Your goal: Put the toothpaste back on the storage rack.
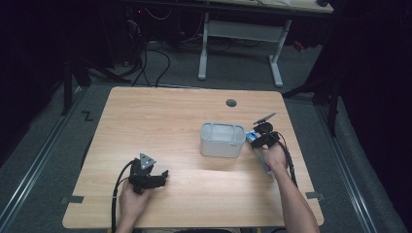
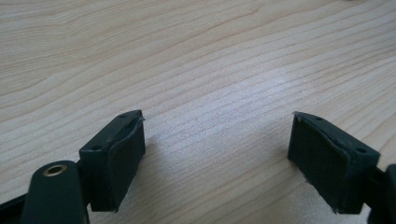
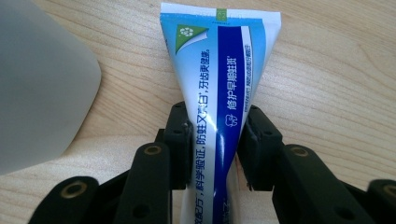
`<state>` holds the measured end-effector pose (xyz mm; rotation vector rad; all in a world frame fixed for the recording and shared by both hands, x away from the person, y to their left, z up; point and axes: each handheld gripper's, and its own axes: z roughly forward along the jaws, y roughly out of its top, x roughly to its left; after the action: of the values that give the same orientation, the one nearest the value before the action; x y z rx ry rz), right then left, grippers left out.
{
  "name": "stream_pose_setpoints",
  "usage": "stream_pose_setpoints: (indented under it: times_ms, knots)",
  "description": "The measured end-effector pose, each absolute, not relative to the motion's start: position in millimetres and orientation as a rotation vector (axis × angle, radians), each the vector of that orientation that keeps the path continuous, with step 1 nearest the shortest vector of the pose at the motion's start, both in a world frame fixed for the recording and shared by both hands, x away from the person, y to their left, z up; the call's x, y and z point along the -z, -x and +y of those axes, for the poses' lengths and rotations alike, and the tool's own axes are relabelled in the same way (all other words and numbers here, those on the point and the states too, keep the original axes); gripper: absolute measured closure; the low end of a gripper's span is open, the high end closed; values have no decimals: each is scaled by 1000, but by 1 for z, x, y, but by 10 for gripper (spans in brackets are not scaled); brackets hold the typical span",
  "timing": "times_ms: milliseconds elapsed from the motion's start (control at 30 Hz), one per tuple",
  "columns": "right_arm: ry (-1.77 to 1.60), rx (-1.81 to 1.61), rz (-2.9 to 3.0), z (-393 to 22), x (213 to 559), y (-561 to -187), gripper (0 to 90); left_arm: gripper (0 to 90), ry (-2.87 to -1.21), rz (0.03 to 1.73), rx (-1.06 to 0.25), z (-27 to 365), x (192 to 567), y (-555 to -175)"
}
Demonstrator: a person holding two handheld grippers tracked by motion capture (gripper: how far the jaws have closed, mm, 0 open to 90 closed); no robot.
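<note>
Pale wood-grain table (image 1: 160, 116) stands on grey carpet in a dark room, a white-legged desk (image 1: 238, 29) beyond its far edge. Right gripper (image 3: 214, 135) pinches a blue-and-white toothpaste tube (image 3: 219, 70) lying on the table's right side, just right of a grey bin (image 1: 222, 140). Left gripper (image 2: 215, 149), near left, rests spread wide over bare wood.

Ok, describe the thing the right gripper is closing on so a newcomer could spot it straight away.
Start at the light wooden table and find the pale grey plastic bin right of its middle. Just right of that bin, the right gripper clamps a flat blue-and-white toothpaste tube lying on the wood. Its glossy blue stripe, white lettering and green corner patch set it apart from the plain bin.
</note>
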<state>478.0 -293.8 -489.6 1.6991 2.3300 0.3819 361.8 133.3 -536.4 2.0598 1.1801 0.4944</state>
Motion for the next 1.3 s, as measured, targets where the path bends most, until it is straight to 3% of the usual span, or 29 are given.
stream_pose_setpoints:
  times_ms: [500,1300]
  knots:
    - [-1682,-549,2297,-314,457,-456,721,189,-2060,1180,-500,132,537,-362]
    - [-1574,-970,2266,-326,433,-424,742,189,-2061,1179,-499,132,537,-362]
